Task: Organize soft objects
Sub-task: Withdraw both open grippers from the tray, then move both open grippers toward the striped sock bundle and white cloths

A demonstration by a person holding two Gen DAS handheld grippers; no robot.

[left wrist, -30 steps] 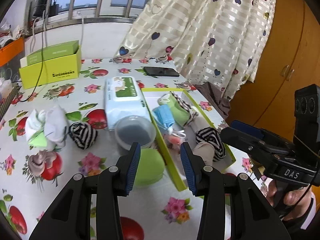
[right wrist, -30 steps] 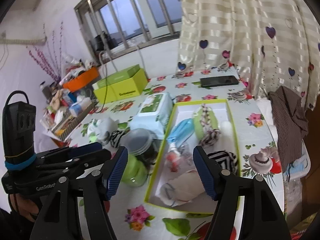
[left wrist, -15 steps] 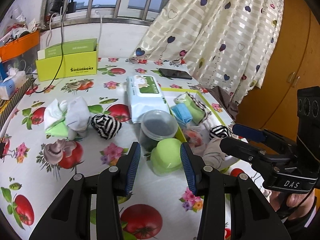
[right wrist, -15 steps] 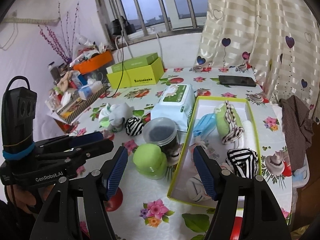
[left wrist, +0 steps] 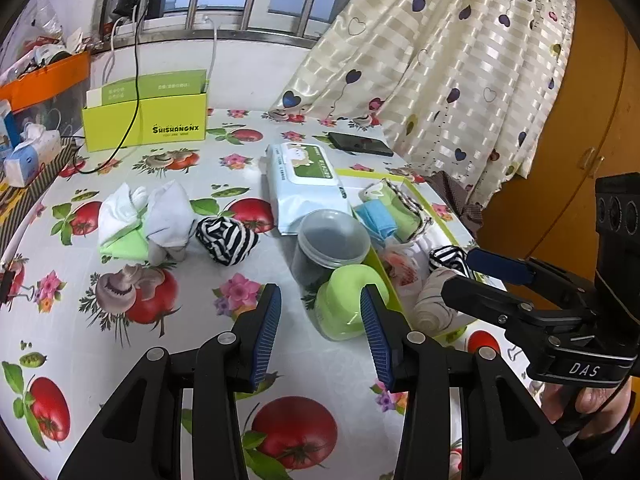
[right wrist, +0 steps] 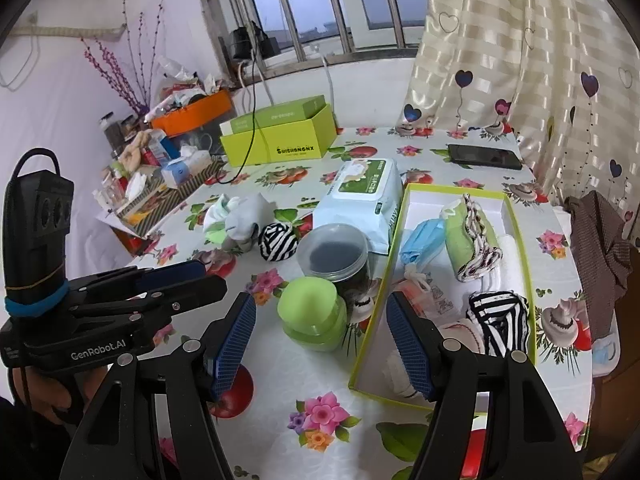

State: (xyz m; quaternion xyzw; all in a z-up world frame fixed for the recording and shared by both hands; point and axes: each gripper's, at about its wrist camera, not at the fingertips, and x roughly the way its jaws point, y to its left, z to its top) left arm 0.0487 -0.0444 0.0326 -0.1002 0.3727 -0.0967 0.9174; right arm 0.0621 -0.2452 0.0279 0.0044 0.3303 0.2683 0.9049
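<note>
Both tools held above the near edge of the flowered table [left wrist: 120,360], pointing down and forward. Left gripper [left wrist: 320,320]: jaws wide apart, nothing between the pads, only tablecloth below. Right gripper [right wrist: 320,332]: also spread wide, also empty, seen hanging over the near corner of the green-rimmed tray [right wrist: 516,216]. Already inside the tray: a blue mask, a rolled green cloth, a striped piece and some pale cloth. Still loose on the table: a black-and-white striped bundle [left wrist: 226,240] and, just beside it to the left, a pile of white and light green cloths [left wrist: 140,224]. Decisive relation: striped bundle lying ahead and to the left of the left gripper, well apart from the tips, with no obstacle in between. From the right gripper, blocked by a clear jar [right wrist: 334,252] and a green lidded pot [right wrist: 312,312] standing in the way. Probably a job for the left hand, therefore. Bundle nearly round, with no clear long axis, so probably no need to turn the wrist before closing. Tray then to the right of the jar, behind the pot.
</note>
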